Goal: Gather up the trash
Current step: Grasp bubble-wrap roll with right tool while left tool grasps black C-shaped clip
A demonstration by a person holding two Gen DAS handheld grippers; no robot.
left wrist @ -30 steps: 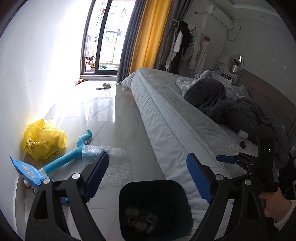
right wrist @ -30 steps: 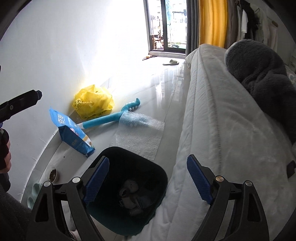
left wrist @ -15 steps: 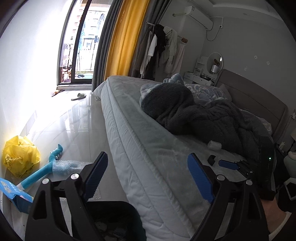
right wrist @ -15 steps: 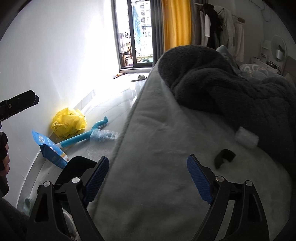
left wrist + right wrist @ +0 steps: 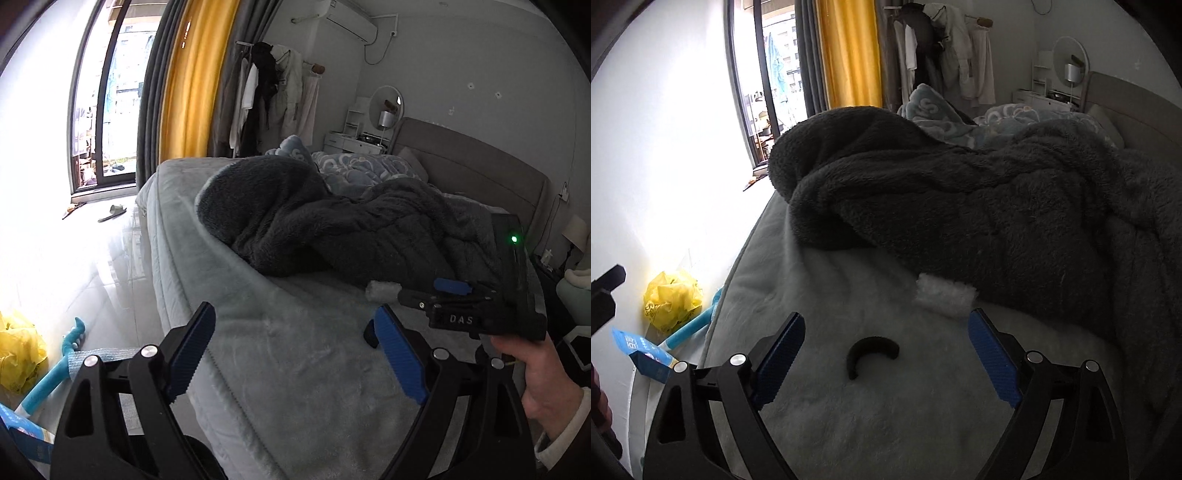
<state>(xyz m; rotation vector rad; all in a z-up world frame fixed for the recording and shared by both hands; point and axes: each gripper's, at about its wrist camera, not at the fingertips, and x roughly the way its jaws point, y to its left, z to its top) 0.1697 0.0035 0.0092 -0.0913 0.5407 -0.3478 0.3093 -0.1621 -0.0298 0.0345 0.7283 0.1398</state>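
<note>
Reading "DAS" on right tongs point(image 5: 452, 286), opening, empty; left tongs point(image 5: 295, 354) wide, empty.

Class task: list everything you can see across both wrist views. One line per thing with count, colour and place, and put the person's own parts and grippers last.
Bed: one, pale grey cover.
Fleece blanket: one, dark grey, heaped on bed.
White fluffy wad: one, at blanket's edge.
Curved black piece: one, on bed.
Yellow plastic bag: one, floor by wall.
Blue packet: one, floor.
Curtain: one, yellow, by window.
Hanging clothes: several, pale and dark, on rail.
Hand: one, holding right gripper.
Left gripper: open, empty.
Right gripper: jaws opening, empty.
</note>
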